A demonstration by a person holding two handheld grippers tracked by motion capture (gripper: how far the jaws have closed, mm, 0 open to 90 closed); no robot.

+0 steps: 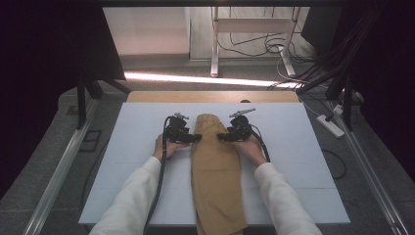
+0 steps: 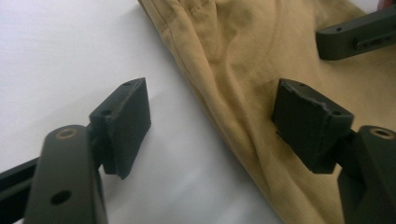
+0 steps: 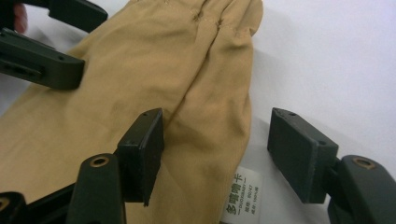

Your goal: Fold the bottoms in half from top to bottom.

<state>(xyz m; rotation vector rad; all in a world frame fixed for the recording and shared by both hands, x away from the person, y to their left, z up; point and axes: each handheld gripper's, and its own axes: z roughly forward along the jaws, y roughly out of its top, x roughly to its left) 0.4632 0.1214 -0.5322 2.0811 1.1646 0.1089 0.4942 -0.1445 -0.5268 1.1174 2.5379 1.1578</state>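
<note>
Tan cloth, a folded pair of trousers (image 1: pixel 215 171), lies lengthwise down the middle of the white counter (image 1: pixel 293 161), its near end running past the counter's front edge and cut off by the bottom of the high view. How the far end is finished is hard to read there; the right gripper view shows gathered seams at that end and a small white label (image 3: pixel 242 196) poking out from under the cloth's edge, its print too small to make out. The left gripper (image 1: pixel 183 134) sits at the garment's left edge, and its own view shows the jaws standing apart, one pad over bare counter and the other over the cloth, with the hem between them; whether a pad touches the fabric cannot be told. The right gripper (image 1: pixel 234 134) mirrors it at the right edge, jaws likewise apart astride the hem, gripping nothing. White sleeves (image 1: pixel 132 200) hide the forearms, and both hands are partly covered by the gripper bodies.
</note>
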